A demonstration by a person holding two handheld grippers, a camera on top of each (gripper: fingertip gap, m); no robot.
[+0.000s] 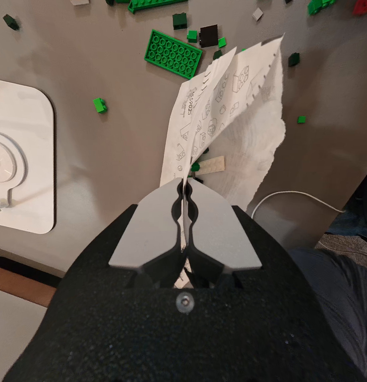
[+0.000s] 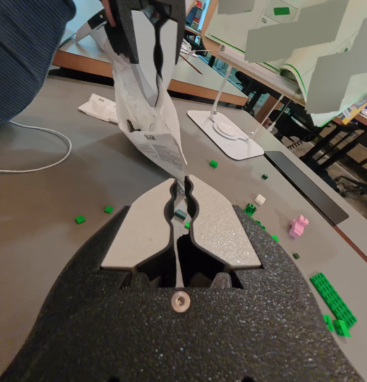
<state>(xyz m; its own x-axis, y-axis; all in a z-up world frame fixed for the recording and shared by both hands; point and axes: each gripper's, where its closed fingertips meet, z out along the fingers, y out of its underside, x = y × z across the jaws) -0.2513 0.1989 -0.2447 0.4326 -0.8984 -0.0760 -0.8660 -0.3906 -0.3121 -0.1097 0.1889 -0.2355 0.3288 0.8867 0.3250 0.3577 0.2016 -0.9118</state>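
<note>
My left gripper is shut on the edge of a white paper bag printed with brick drawings. It holds the bag up over the grey table, torn and gaping. A beige plate and small green pieces lie under the bag. In the right wrist view the left gripper hangs the bag from above, with dark pieces showing inside it. My right gripper sits low over the table with its jaws a narrow gap apart. The bag's lower corner ends just at its tips, and it holds nothing.
Loose bricks are scattered about: a green studded plate, a black brick, a long green plate and a pink figure. There are also a white lamp base, a white cable and another flat bag. A person's sleeve is at the upper left. The grippers' ends are close to 15 centimetres from one another.
</note>
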